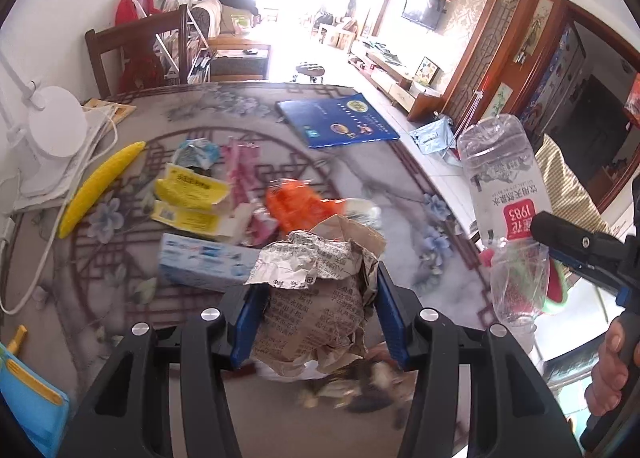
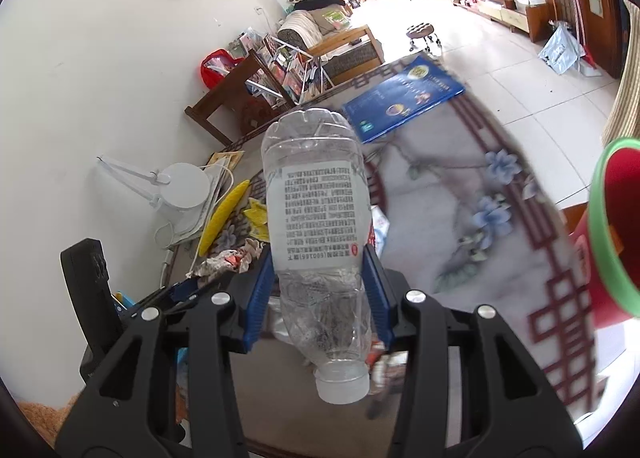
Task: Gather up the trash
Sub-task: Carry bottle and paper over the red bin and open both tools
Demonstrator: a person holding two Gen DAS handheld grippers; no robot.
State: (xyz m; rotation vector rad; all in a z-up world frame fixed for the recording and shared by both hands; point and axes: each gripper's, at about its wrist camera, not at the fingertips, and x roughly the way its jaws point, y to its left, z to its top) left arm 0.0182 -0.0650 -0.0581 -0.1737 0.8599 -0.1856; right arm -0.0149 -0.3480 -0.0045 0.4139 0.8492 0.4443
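The left gripper (image 1: 316,310) squeezes a crumpled paper ball (image 1: 320,298) at the bottom middle of its view. The right gripper (image 2: 318,294) pinches an empty plastic bottle (image 2: 316,225), cap pointing down, in the middle of its view. Both are lifted above the table (image 1: 400,193). The bottle is smooth and squashy, so I think it could slip out if the hand tips or shakes. The paper is loose, so bits might tear off. More trash, like the orange wrapper (image 1: 296,201) and yellow boxes (image 1: 192,193), lies mid-left.
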